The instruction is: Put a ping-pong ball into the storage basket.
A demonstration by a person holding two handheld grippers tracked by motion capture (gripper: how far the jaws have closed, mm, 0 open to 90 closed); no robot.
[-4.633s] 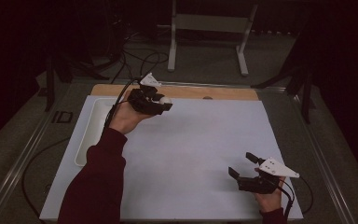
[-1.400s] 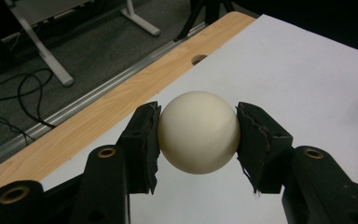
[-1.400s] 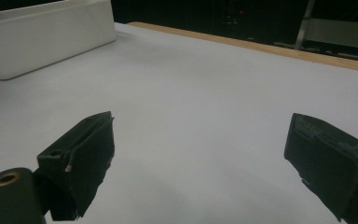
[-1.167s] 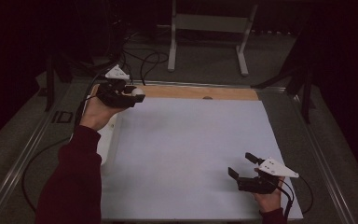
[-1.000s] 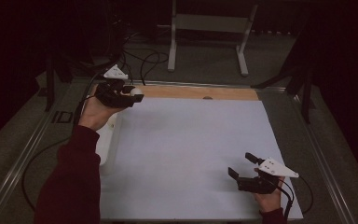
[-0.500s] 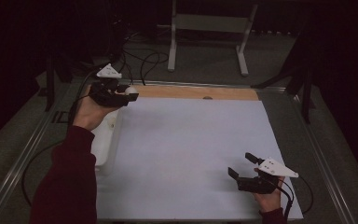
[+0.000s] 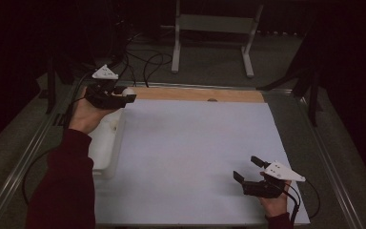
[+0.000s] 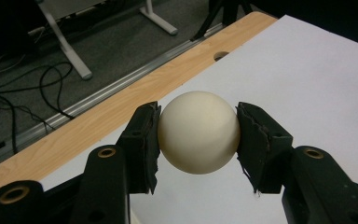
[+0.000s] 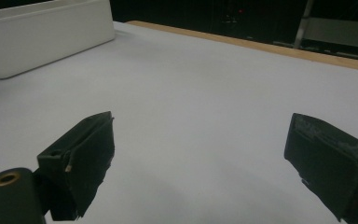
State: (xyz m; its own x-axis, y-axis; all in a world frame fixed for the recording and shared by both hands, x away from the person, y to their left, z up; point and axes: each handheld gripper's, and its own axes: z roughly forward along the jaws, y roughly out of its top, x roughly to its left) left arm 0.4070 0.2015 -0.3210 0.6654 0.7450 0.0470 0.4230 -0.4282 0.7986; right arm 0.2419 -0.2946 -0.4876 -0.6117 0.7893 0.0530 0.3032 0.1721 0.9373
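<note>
Dim room; white-covered bench [image 7: 195,157]. Left gripper [image 8: 198,135] clamps the ball [image 8: 199,132] at the tray's [image 7: 106,143] far end. Right gripper [image 7: 249,169] idles agape, well apart from the tray. Carrying step; next, judged: lower, release into tray.

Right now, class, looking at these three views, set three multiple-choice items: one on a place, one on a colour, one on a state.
1. Where is the left gripper?
A. over the table's far left corner, by the white bin
B. at the near right edge
C. on the floor

2. What colour is the ball?
A. red
B. cream
C. black

3. How do the right gripper's jaws stand?
A. shut on a ball
B. shut on a cloth
C. open, nothing between them

Answers: 1 A, the high view shows it above the bin's far end. 2 B, the left gripper view shows a cream ball clamped between both pads. 3 C, the right gripper view shows the jaws wide apart over the bare white sheet.
</note>
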